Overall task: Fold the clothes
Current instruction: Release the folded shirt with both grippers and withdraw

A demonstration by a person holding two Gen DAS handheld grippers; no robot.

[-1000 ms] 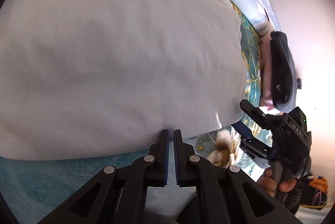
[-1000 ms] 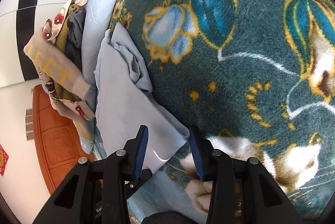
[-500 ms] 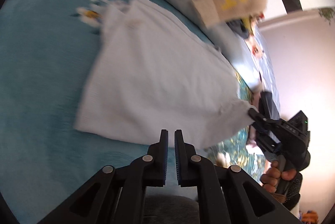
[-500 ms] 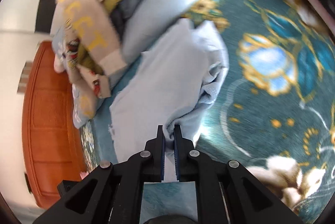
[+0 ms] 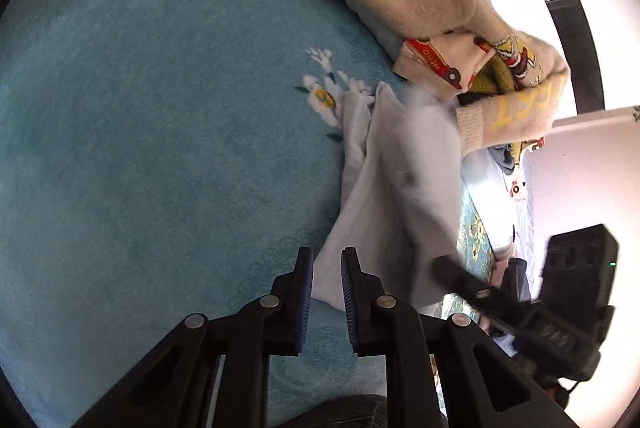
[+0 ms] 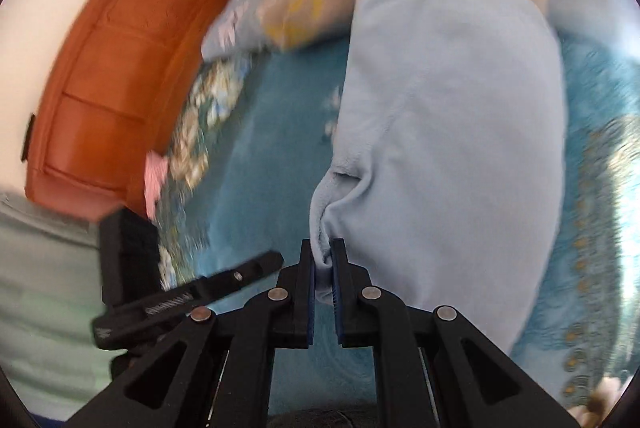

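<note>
The right gripper (image 6: 323,264) is clamping the pale blue garment (image 6: 448,131) mid-fold (left gripper (image 5: 325,272) opening, nothing pinched), likely needing flat laying next.

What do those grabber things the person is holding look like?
Both tongs, left and right, are matte black with two flat fingers, blue ribbed pads inside and silver rivets. The handheld body is a black block with a small green light.

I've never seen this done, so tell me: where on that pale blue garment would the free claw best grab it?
Probably the loose near edge of the pale blue garment, coming from the bare blanket side. That edge lies thin and flat between the opening left claw; the right claw already pinches the other corner.
</note>
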